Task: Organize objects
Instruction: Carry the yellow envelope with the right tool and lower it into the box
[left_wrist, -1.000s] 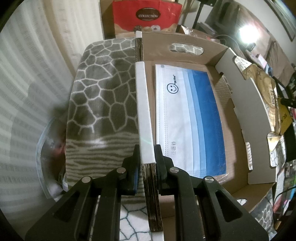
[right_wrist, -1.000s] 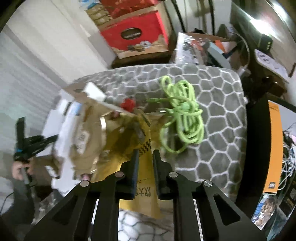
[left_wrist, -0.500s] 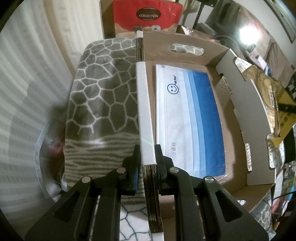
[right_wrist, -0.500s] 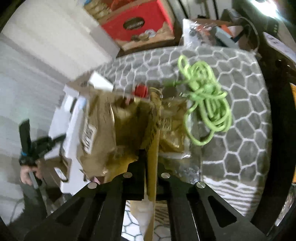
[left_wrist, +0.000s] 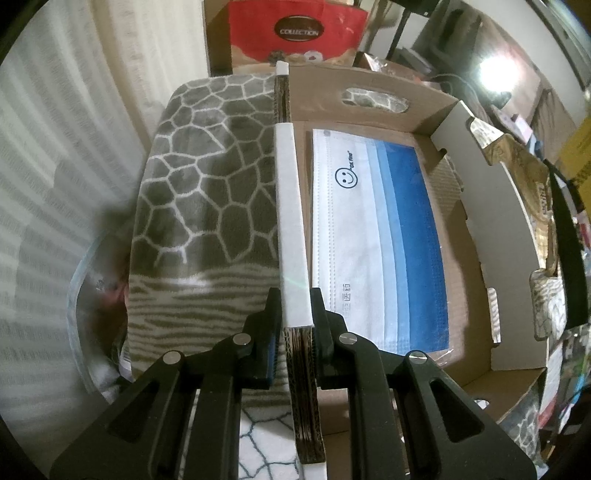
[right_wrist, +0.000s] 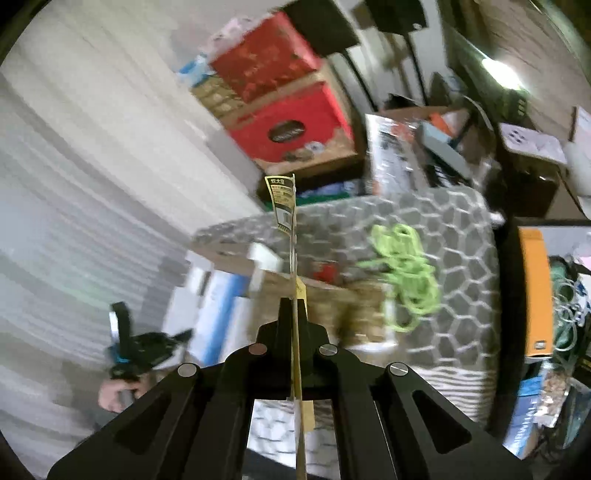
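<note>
Your left fingers (left_wrist: 294, 314) are pinching the near wall of the box (left_wrist: 491, 236), right on its white edge strip (left_wrist: 290, 221). The wall stands between the two fingers and both press on it. The box is brown card and sits on a grey blanket (left_wrist: 207, 192) with a white web pattern. Flat on the box floor lies a pack of masks (left_wrist: 376, 236), white at one side and going to dark blue at the other. It has a smiley face on it and small print beside the face that looks like "OK Fine", plus some Chinese writing near your fingers. Behind the box stands a red carton (left_wrist: 295, 33) with the word "COLLECTION" in a dark oval.

Your right fingers (right_wrist: 294, 314) are pressed together on a thin gold packet (right_wrist: 291, 236), seen edge on. The packet sticks up past the fingertips, above the blanket (right_wrist: 454, 280). Its top has a yellow label with a barcode and small Chinese writing, too blurry to read. Below it you can see the box (right_wrist: 229, 254) and a green cord (right_wrist: 404, 273) in a loose heap on the blanket, just beside the box. At the left your other hand (right_wrist: 118, 393) holds the left gripper (right_wrist: 147, 341) at the box. The red carton (right_wrist: 291, 129) is far behind, its oval label blurred.
</note>
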